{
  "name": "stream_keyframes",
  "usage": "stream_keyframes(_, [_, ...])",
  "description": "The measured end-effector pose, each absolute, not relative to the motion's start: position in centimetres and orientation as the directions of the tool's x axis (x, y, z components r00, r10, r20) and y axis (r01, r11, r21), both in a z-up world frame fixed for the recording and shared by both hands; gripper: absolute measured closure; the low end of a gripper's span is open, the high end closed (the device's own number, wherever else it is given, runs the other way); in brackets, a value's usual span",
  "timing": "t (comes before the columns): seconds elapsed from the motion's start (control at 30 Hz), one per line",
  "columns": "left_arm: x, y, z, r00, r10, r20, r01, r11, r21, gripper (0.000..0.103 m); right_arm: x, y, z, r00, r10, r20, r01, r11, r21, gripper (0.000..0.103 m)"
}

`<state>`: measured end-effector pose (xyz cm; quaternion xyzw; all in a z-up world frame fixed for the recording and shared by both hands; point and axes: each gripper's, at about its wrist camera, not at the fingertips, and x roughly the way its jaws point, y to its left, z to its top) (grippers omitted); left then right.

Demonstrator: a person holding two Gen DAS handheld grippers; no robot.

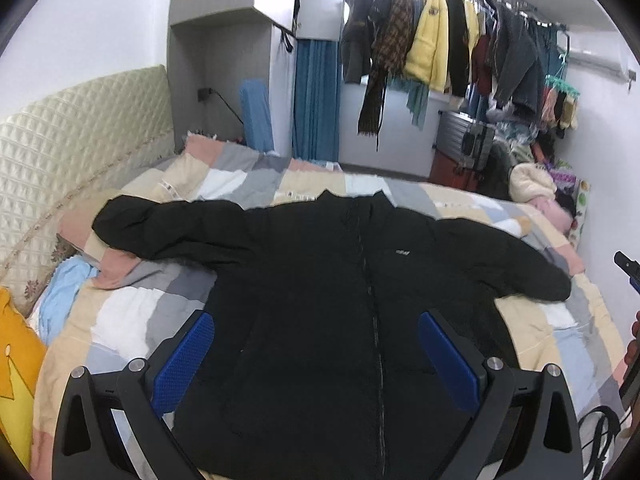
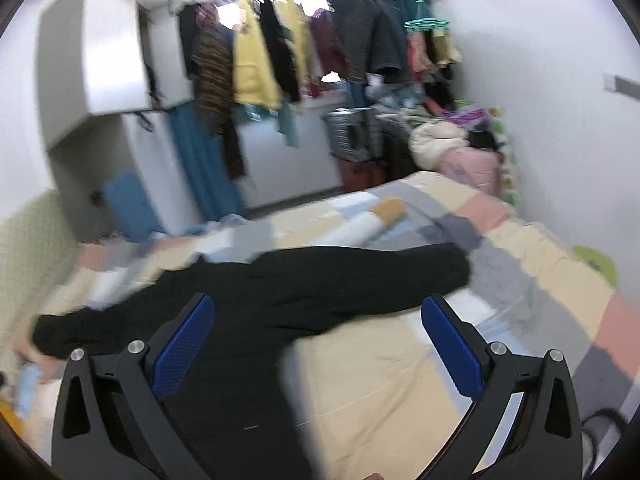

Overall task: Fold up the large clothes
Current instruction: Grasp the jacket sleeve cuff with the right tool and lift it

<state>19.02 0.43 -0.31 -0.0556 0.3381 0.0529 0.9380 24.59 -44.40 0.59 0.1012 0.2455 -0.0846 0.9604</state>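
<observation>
Hovering over black jacket [image 1: 320, 300] on bed [image 1: 540, 344], left gripper [image 1: 316, 348] and right gripper [image 2: 318, 332] wide open, empty; puffy sleeve [image 2: 360, 276] may slip out.

The black jacket [image 1: 320, 300] at the centre of the left view is a matt, slightly puffy cloth with a dull dark zipper [image 1: 370, 280] down its front. Under it the quilt [image 1: 132, 316] is soft patchwork cloth, matt and faintly wrinkled. At the left edge the headboard [image 1: 60, 148] looks like padded, stitched cream fabric with a slight sheen. The left gripper [image 1: 316, 356], low in the frame, has matt black plastic arms, blue fingers [image 1: 184, 356] with a fine dotted grip texture, and shiny round metal bolts. The right gripper [image 2: 318, 344], low in its own blurred view, shows the same finish. A yellow coat [image 1: 428, 36] at upper centre looks smooth.
</observation>
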Motion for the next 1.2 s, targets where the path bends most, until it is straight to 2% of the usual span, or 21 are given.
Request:
stream_keyframes(0.1, [21.4,-0.4,-2.4,0.776,0.051,-0.629,-0.099,0.994,-0.041,0.0,27.5,-46.5,-1.7,0.859,-0.155,-0.488,0.246,0.961,0.129,0.0])
stream_keyframes(0.23, [24.1,-1.3,-5.5,0.788,0.062,-0.613,-0.056,0.998,0.029,0.0,32.2,-50.9,-5.9,0.835,-0.111,-0.538,0.26,0.943,0.209,0.0])
stream_keyframes(0.3, [25.2,-1.5,-7.6,0.8,0.068,-0.596,-0.041,0.997,0.058,0.0,34.1,-53.2,-8.1,0.842,-0.117,-0.527,0.278,0.931,0.238,0.0])
stream_keyframes(0.37, [26.2,-1.2,-9.3,0.798,0.06,-0.599,-0.045,0.998,0.04,0.0,35.7,-55.7,-10.4,0.844,-0.138,-0.519,0.313,0.912,0.265,0.0])
stream_keyframes(0.47, [27.3,-0.5,-12.3,0.787,0.027,-0.617,-0.045,0.999,-0.014,0.0,38.3,-59.6,-14.2,0.817,-0.159,-0.554,0.391,0.859,0.33,0.0])
stream_keyframes(0.67, [28.8,0.8,-16.3,0.768,0.079,-0.635,-0.082,0.996,0.025,0.0,42.7,-66.0,-21.5,0.772,-0.161,-0.615,0.507,0.739,0.443,0.002])
stream_keyframes(0.73, [29.3,1.6,-16.6,0.772,0.094,-0.629,-0.11,0.994,0.015,0.0,43.2,-68.0,-23.7,0.777,-0.173,-0.606,0.545,0.667,0.508,0.007])
stream_keyframes(0.9, [30.1,3.3,-17.2,0.778,0.115,-0.617,-0.168,0.985,-0.028,0.0,44.1,-70.3,-25.9,0.806,-0.179,-0.564,0.547,0.589,0.595,0.007])
stream_keyframes(0.97, [30.6,4.0,-17.7,0.765,0.113,-0.634,-0.181,0.982,-0.044,0.0,44.9,-70.3,-25.6,0.835,-0.135,-0.534,0.496,0.605,0.623,0.032])
stream_keyframes(1.0, [30.8,4.1,-17.7,0.759,0.111,-0.641,-0.184,0.982,-0.048,0.0,45.3,-70.3,-25.4,0.828,-0.132,-0.545,0.501,0.611,0.613,0.055])
stream_keyframes(1.03, [30.9,4.3,-17.7,0.757,0.112,-0.644,-0.188,0.981,-0.051,0.0,45.7,-70.4,-25.0,0.821,-0.137,-0.554,0.508,0.617,0.6,0.071])
stream_keyframes(1.1, [30.9,4.6,-17.5,0.757,0.12,-0.642,-0.196,0.98,-0.047,0.0,45.6,-70.1,-23.5,0.822,-0.151,-0.549,0.51,0.625,0.591,0.088])
stream_keyframes(1.2, [30.4,4.9,-16.6,0.761,0.139,-0.633,-0.195,0.981,-0.018,0.0,45.1,-69.8,-20.8,0.828,-0.164,-0.537,0.509,0.623,0.595,0.097])
